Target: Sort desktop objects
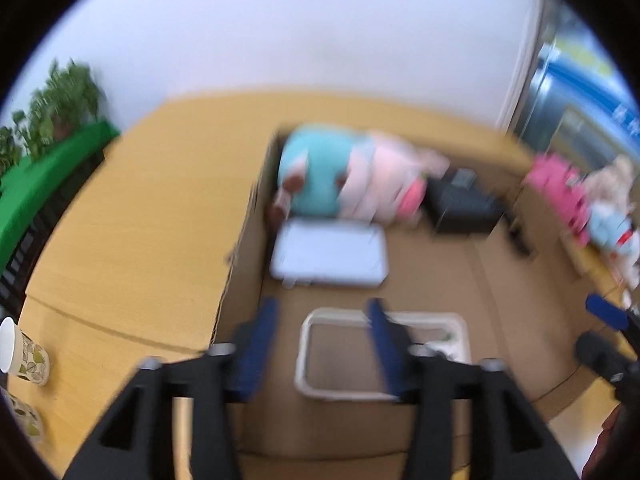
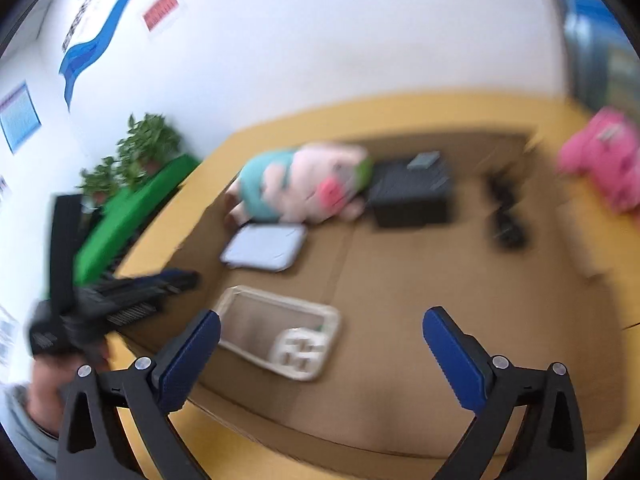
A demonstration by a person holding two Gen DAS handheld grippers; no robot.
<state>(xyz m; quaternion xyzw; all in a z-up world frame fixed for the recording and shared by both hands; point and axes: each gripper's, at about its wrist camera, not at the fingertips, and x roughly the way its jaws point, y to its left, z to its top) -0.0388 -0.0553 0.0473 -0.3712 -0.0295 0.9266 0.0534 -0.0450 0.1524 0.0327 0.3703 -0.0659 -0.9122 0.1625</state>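
Both views are blurred by motion. A flat cardboard sheet (image 1: 440, 280) lies on the yellow desk. On it are a white open tray (image 1: 380, 354) with a small white power strip in one corner (image 2: 300, 350), a white lid (image 1: 330, 254), a pig plush in teal (image 1: 340, 178) and a black box (image 1: 460, 200). My left gripper (image 1: 324, 346) is open and empty, hovering above the tray's left part. My right gripper (image 2: 322, 354) is wide open and empty above the cardboard's near edge; the tray (image 2: 276, 330) lies between its fingers. The left gripper shows in the right wrist view (image 2: 160, 284).
A pink plush (image 2: 604, 160) and other soft toys (image 1: 608, 216) sit at the desk's right side. Paper cups (image 1: 24, 354) stand at the left edge. A green bench with potted plants (image 2: 136, 200) runs along the wall. Small black items (image 2: 504, 216) lie on the cardboard.
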